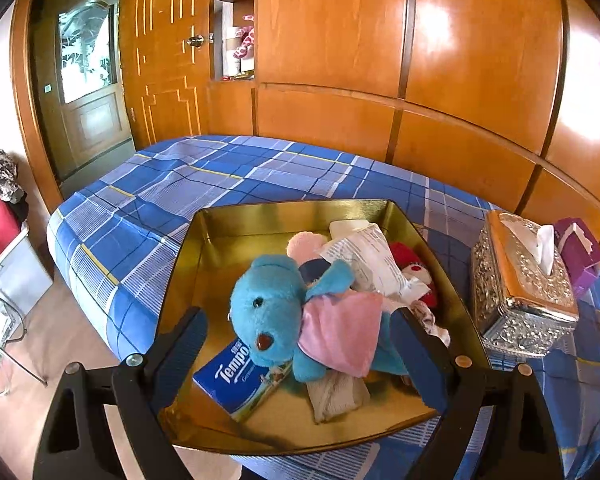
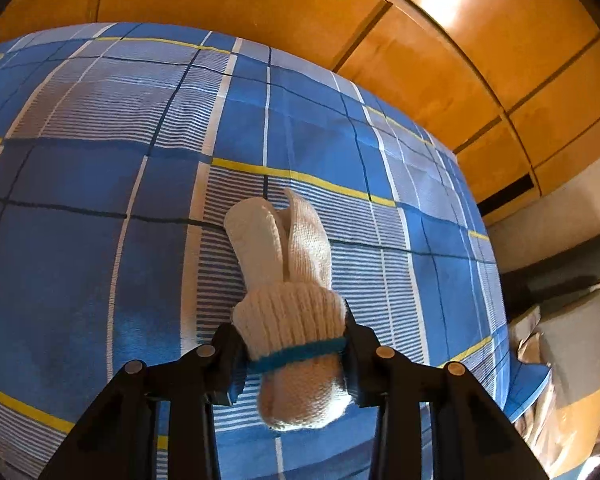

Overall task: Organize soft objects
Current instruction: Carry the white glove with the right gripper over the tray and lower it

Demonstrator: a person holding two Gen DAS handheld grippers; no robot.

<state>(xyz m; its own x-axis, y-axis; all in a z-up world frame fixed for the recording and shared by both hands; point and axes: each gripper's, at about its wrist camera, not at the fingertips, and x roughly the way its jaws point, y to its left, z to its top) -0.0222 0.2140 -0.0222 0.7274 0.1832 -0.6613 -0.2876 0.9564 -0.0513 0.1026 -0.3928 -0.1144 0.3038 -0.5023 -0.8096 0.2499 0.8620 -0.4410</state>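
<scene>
While the left gripper [image 1: 300, 344] gapes empty over the gold tin [image 1: 260, 216], the right gripper [image 2: 294, 354] clamps a knit glove [image 2: 288, 280] for sorting.

The right gripper [image 2: 292, 354] clamps a rolled cream knit glove [image 2: 288, 280] at its ribbed cuff, just above the blue trim band. The glove's fingers point away over the blue plaid bedsheet [image 2: 100, 160]. Orange wooden wall panels [image 2: 460, 60] rise behind the bed.
</scene>
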